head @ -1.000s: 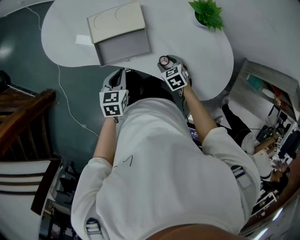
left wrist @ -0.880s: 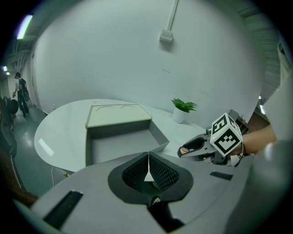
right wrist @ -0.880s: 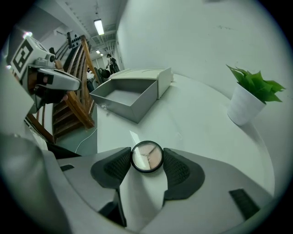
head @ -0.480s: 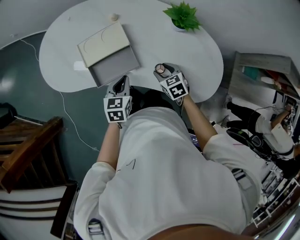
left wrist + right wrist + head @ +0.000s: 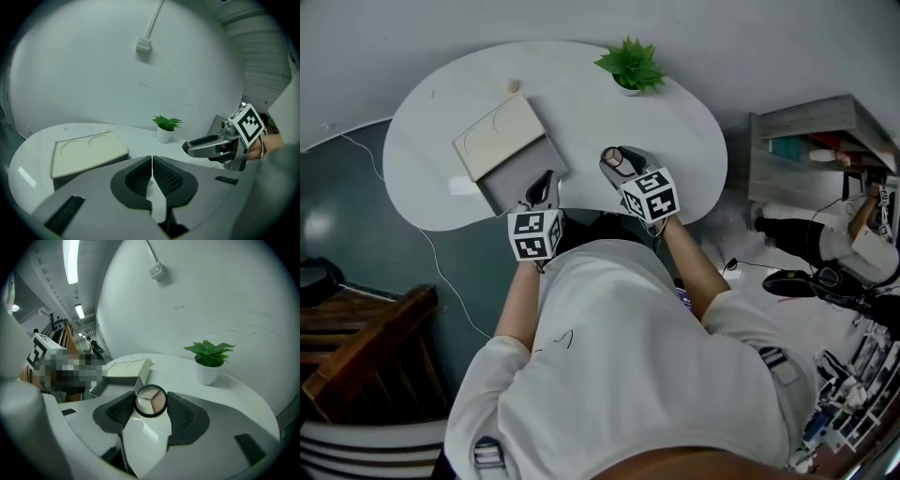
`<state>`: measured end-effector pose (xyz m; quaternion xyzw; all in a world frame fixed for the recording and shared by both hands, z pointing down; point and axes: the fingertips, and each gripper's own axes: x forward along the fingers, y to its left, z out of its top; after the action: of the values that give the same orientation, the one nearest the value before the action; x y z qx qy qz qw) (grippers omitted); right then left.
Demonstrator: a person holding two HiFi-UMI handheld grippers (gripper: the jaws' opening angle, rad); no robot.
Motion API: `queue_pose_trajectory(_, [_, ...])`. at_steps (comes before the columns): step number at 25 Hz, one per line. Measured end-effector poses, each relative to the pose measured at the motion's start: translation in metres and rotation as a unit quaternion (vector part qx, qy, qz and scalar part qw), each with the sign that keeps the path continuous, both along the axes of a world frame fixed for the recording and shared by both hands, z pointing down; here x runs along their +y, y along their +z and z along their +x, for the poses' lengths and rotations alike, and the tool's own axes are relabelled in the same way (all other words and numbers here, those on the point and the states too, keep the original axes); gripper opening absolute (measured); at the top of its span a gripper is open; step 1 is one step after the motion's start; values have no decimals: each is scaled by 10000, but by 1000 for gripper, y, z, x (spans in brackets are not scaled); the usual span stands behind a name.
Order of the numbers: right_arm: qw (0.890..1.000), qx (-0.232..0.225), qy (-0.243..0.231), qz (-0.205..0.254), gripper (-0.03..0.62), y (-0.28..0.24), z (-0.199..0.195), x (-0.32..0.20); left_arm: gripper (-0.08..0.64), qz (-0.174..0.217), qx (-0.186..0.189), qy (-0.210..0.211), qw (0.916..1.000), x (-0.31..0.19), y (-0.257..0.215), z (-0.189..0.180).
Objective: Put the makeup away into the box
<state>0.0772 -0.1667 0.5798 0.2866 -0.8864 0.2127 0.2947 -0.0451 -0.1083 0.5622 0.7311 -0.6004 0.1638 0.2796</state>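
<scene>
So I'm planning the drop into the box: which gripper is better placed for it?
Right. The right gripper holds the round makeup compact, and the open box lies just ahead to its left. The left gripper is shut, empty.

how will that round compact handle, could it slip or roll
The compact looks rigid and small, so probably light. Pinched at its round rim between the pads, it may twist or slip. Set down on edge, it would likely roll.

A lab-like workroom: ceiling strip lights (image 5: pixel 71 261), a cable (image 5: pixel 448 281) trailing over the floor (image 5: pixel 356 206), a cluttered shelf unit (image 5: pixel 806 117)
</scene>
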Motion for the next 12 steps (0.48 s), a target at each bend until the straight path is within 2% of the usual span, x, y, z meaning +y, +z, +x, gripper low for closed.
queue_pose_trajectory(7, [9995,-180,-175,190,218,-21,-24,0,25,108,20,-211,9997,5,-8,-15])
queue_pose_trajectory(12, [9983,-225,-488,222,218,-25,-54,4,25,186,50,-471,9987,13,-12,-33])
